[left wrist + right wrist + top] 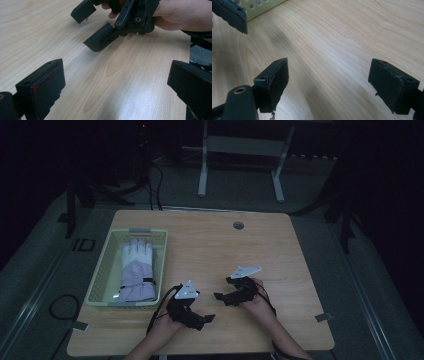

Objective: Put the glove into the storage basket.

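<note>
Glove point(136, 270) lies flat in perforated pale-green plastic basket point(102, 270), bench point(210, 245) left. Left hand-held gripper point(209, 318) and right hand-held gripper point(218, 296): jaws spread, empty, near front edge. Likely next: reach for glove; pinch padded cuff. Fabric soft, quilted, white-lilac; bench smooth wood grain.

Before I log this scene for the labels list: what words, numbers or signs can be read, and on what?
"ID": on the floor mat left of the table, pale letters, dim.
Glove in the basket: no readable print.
Left claw and right claw: no markings legible.
</note>
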The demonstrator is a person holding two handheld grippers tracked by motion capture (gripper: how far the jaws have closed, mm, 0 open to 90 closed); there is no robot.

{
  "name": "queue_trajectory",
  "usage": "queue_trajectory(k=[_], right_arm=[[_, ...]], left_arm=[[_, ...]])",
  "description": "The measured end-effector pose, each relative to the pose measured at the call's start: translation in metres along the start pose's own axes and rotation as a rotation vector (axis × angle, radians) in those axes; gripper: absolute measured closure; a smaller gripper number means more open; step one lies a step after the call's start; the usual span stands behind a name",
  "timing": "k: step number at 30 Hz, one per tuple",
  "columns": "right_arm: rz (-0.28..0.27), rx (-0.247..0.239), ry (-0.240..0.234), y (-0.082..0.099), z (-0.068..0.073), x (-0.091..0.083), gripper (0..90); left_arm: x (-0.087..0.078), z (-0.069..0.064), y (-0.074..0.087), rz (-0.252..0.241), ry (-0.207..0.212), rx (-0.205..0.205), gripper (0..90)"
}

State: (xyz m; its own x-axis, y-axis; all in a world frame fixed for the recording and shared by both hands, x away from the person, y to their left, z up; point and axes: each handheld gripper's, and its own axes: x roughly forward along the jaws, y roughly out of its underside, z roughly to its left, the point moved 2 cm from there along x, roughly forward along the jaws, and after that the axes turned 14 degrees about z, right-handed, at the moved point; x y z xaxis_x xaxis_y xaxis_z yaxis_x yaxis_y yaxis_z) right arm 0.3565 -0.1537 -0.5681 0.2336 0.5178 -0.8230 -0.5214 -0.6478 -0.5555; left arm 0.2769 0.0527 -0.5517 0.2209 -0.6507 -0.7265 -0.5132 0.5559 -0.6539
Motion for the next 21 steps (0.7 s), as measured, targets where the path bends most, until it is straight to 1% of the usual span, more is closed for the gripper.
queue_trajectory(k=[1, 4, 5, 7, 9, 10, 12, 15, 18, 19, 21], right_arm=[[0.000, 0.000, 0.000, 0.000, 0.000, 0.000, 16.6], [-0.006, 0.003, 0.001, 0.006, -0.001, -0.001, 16.5], [-0.008, 0.007, 0.002, 0.008, -0.001, -0.002, 16.5], [-0.011, 0.009, 0.009, 0.012, -0.003, -0.004, 16.5], [-0.007, 0.014, 0.024, 0.016, -0.003, -0.005, 16.3], [-0.009, 0.016, 0.026, 0.020, -0.004, -0.006, 16.1], [-0.007, 0.018, 0.028, 0.022, -0.005, -0.006, 15.9], [-0.007, 0.019, 0.035, 0.028, -0.006, -0.008, 15.6], [-0.017, 0.024, 0.039, 0.034, -0.008, -0.009, 15.2], [-0.020, 0.032, 0.041, 0.036, -0.010, -0.011, 15.2], [-0.043, 0.036, 0.039, 0.038, -0.011, -0.013, 15.2]], left_arm=[[0.002, -0.001, 0.000, 0.001, 0.004, 0.002, 1.7], [0.009, -0.003, 0.003, 0.005, -0.001, 0.020, 1.7], [0.011, -0.004, 0.004, 0.003, 0.001, 0.019, 1.7], [0.014, -0.005, 0.005, 0.000, 0.008, 0.028, 1.7], [0.018, -0.006, 0.007, 0.008, 0.005, 0.036, 1.7], [0.019, -0.006, 0.008, 0.008, 0.005, 0.037, 1.6], [0.022, -0.007, 0.009, 0.005, 0.000, 0.046, 1.6], [0.025, -0.008, 0.010, 0.004, 0.010, 0.053, 1.7], [0.027, -0.010, 0.011, 0.004, 0.005, 0.074, 1.6], [0.028, -0.010, 0.010, -0.005, 0.004, 0.081, 1.7], [0.028, -0.011, 0.009, -0.012, 0.000, 0.084, 1.7]])
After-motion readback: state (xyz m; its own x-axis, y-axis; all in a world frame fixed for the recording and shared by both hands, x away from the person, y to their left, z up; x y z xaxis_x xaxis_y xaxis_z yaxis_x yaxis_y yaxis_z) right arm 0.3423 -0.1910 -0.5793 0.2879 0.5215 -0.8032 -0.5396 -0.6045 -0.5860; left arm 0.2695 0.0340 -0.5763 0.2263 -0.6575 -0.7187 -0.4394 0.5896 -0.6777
